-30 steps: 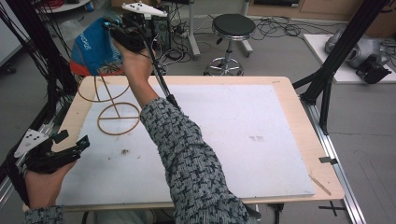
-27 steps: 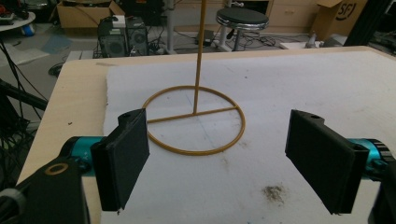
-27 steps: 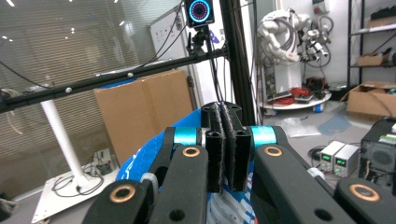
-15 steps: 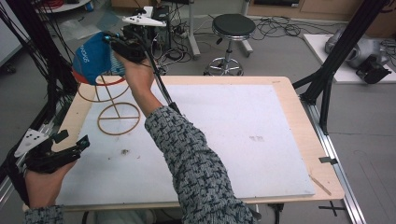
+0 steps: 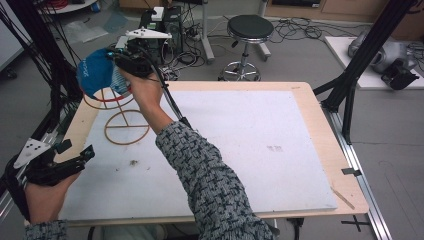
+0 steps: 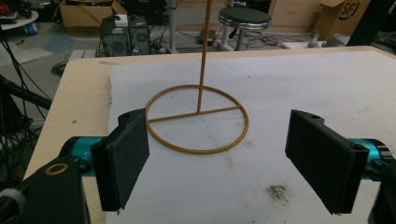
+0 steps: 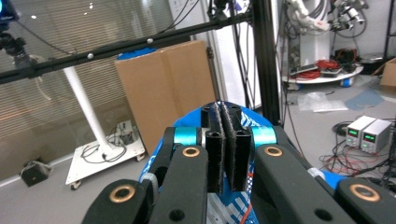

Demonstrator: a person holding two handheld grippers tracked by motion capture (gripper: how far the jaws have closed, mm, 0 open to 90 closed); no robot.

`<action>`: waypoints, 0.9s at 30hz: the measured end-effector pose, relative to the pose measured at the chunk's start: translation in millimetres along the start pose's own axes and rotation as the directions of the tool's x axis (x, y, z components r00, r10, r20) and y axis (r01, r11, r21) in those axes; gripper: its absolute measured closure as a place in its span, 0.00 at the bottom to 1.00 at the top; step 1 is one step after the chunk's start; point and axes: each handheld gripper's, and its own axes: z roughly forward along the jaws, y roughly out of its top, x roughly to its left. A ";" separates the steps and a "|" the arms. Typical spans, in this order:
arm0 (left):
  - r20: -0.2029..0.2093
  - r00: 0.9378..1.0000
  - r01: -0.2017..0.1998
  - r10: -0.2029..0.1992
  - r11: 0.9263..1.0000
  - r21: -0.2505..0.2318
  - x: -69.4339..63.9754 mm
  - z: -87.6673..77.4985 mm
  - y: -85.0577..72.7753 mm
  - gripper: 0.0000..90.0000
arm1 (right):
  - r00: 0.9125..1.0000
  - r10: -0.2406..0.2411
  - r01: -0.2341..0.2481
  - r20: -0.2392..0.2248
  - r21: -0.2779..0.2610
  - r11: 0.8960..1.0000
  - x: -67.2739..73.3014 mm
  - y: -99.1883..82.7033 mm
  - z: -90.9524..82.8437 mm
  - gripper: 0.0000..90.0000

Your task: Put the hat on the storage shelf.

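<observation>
A blue cap (image 5: 96, 72) with white lettering hangs over the far left of the table, above the top ring of a thin gold wire stand (image 5: 126, 127). My right gripper (image 5: 122, 56) is shut on the cap's edge; in the right gripper view the jaws (image 7: 227, 135) are pressed together with blue cloth (image 7: 231, 205) behind them. My left gripper (image 5: 79, 150) rests open at the table's near left. In the left gripper view it (image 6: 219, 154) faces the stand's round base and upright post (image 6: 201, 70), with nothing between its jaws.
A white mat (image 5: 240, 140) covers the wooden table (image 5: 320, 125). A small speck of debris (image 5: 133, 162) lies near the stand. Beyond the far edge are a black stool (image 5: 250, 27) and electronics boxes (image 5: 160, 20). Black frame posts (image 5: 350, 75) flank the table.
My right gripper has carried the blue cap down and a little left, closer to the stand's top ring. The left gripper has stayed put.
</observation>
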 end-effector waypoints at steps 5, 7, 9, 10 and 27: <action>0.003 1.000 0.000 0.000 1.000 0.003 0.2 0.3 -0.2 0.24 | 1.000 0.000 0.000 -0.017 0.018 1.000 6.0 -6.6 2.6 0.98; 0.003 1.000 0.003 -0.003 1.000 -0.002 -0.1 0.4 -0.1 0.24 | 1.000 0.000 0.001 -0.020 0.020 1.000 8.1 -8.8 3.0 0.98; 0.003 1.000 -0.001 0.001 1.000 0.001 0.1 -0.1 0.1 0.24 | 1.000 -0.003 0.004 -0.026 0.024 1.000 10.1 -10.0 3.4 0.98; 0.004 1.000 0.000 0.000 1.000 0.001 0.2 -0.1 0.1 0.24 | 1.000 -0.006 0.007 -0.026 0.024 1.000 11.1 -10.5 3.6 0.98; 0.010 1.000 -0.003 0.003 1.000 0.010 -1.0 2.4 -0.9 0.24 | 0.998 0.039 -0.039 -0.056 0.016 0.999 20.0 -14.2 3.2 0.98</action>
